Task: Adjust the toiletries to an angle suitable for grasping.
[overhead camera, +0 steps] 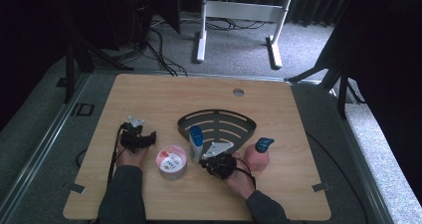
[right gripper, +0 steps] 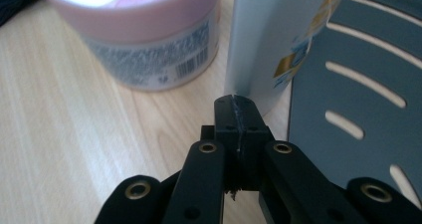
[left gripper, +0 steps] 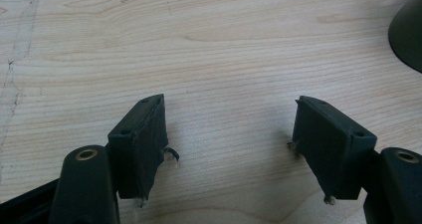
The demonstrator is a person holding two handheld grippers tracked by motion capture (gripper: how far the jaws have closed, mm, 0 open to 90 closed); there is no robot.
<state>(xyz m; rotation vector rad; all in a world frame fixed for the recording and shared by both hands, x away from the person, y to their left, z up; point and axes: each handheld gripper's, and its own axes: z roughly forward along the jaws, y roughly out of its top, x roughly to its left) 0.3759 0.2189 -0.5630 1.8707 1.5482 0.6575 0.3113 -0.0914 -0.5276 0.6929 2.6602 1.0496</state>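
One white bottle (overhead camera: 195,143) with a blue cap stands mid-table, just beside one pink tub (overhead camera: 171,161) on its left and at the near edge of one dark slotted tray (overhead camera: 244,127). One pink bottle (overhead camera: 257,156) stands right. The right gripper (right gripper: 235,103), jaws closed on nothing, points at the white bottle's base. The left gripper (left gripper: 229,134) sits spread wide over bare table (left gripper: 209,45).

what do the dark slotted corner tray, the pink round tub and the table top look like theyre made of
Dark grey fan-shaped slotted tray: likely moulded plastic or coated metal, matt, with clean cut slots; hard to tell which.
Pink round tub: probably plastic, smooth, slightly glossy, with a printed barcode label on its wall.
Light table top: wood or wood-look laminate, matt, with visible grain lines.
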